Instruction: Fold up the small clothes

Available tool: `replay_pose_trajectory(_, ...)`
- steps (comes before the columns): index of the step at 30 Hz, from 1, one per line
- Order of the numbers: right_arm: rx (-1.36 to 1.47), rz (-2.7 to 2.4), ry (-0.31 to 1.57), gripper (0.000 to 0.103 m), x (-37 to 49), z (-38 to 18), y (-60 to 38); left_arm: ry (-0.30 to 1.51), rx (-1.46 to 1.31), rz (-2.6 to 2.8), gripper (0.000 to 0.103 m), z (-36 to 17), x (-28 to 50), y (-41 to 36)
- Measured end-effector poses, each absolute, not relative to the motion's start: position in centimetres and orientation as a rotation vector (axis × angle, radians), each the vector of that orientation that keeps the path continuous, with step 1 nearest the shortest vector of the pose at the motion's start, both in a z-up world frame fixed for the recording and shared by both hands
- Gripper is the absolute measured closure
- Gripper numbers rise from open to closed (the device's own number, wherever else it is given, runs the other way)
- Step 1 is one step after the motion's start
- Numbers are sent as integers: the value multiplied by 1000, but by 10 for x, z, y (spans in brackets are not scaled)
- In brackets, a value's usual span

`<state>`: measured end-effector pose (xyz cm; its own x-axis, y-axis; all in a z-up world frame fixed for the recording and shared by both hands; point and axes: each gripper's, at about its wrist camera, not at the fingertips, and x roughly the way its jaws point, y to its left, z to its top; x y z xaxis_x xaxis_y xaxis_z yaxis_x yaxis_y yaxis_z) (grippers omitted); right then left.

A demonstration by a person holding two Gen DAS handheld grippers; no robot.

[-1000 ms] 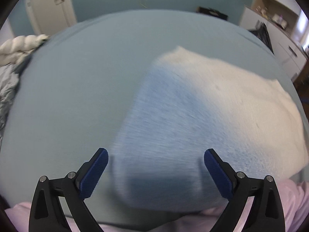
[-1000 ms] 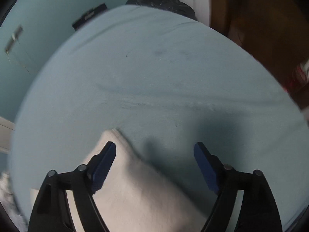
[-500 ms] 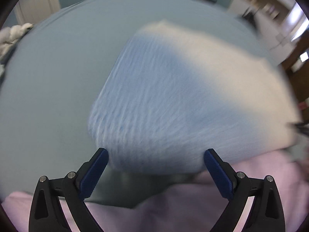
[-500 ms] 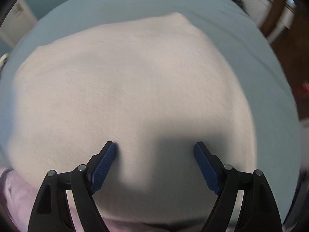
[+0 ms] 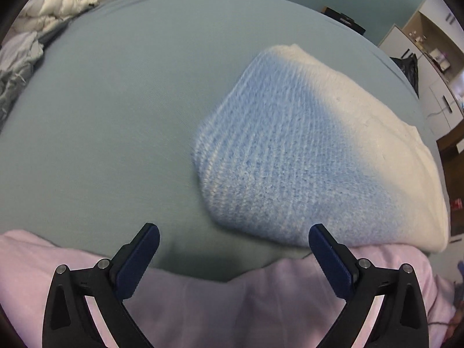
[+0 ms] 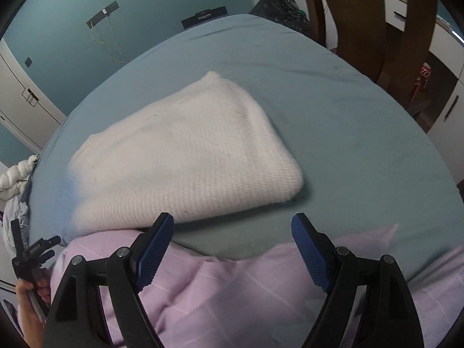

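Knitted blue-and-white garment (image 6: 185, 159) lies folded mid-bed (image 6: 348, 133), so I judge it done; the pink cloth (image 6: 232, 295) at the near edge waits, left claw (image 5: 233, 250) and right claw (image 6: 232, 240) both apart, empty.

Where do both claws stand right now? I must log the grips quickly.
Left claw: open, holding nothing, above the pink cloth.
Right claw: open, holding nothing, near the folded knit.

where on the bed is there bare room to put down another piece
Bare sheet lies left of the folded knit, up to the rumpled bedding. More lies right of the knit in the right view. The near edge is crowded by pink cloth.
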<state>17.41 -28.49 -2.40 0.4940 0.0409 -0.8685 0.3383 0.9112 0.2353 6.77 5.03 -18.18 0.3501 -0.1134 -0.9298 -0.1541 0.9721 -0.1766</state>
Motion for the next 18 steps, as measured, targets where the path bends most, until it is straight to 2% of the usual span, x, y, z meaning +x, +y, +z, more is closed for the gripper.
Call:
replay_pose_trajectory(3,512,-136,1016,22,187,-32,-288,1242,-240,37,0,-175,64,48)
replay_pose_trajectory(6,595,-131,1001,22,196,-52,-291,1274,-357,27,0,-176,63,58)
replay_pose_trajectory(14,574,-174,1060,22,198,-84,-286,1393,-787,-19,2,-208,77,73)
replay_pose_trajectory(18,572,-169,1079,22,208,-95,-281,1421,-903,-58,4,-222,85,69)
